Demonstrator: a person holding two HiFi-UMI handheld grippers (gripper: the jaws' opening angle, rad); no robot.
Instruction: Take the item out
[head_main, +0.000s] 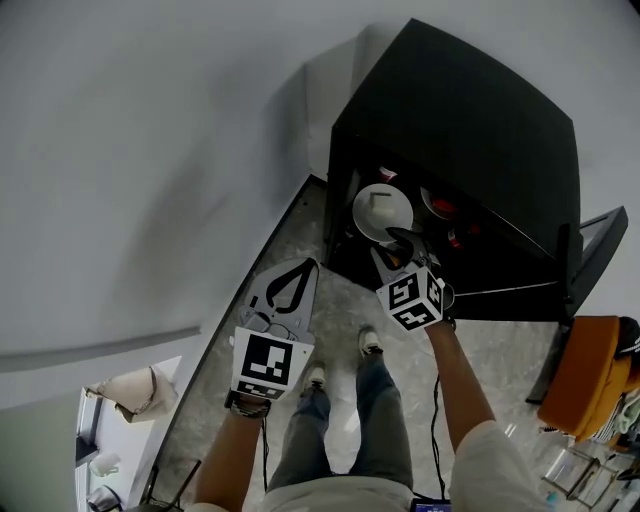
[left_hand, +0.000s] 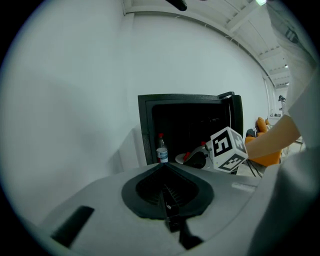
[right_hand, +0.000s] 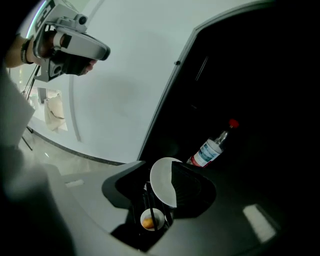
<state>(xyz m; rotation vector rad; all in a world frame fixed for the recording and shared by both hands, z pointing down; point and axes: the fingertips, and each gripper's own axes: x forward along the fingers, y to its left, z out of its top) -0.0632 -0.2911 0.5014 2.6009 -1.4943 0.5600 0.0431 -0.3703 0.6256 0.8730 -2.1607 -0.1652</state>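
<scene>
A white plate (head_main: 381, 211) lies inside the open black cabinet (head_main: 470, 110). My right gripper (head_main: 401, 243) reaches into the opening at the plate's near rim. In the right gripper view its jaws stand apart with the plate (right_hand: 161, 186) between them; the right jaw covers part of the plate, and no pad visibly presses on it. A clear bottle with a red cap (right_hand: 211, 146) stands deeper in the cabinet. My left gripper (head_main: 303, 268) hangs outside to the left, tips together, holding nothing. From the left gripper (left_hand: 163, 169) I see the bottle (left_hand: 161, 150) and the right gripper's marker cube (left_hand: 228, 148).
A small white dish with something orange (right_hand: 149, 220) shows low between the right jaws. Red-and-white items (head_main: 441, 209) sit beside the plate. The cabinet door (head_main: 598, 250) hangs open at the right. An orange seat (head_main: 585, 385) and the person's feet (head_main: 370, 343) are on the floor.
</scene>
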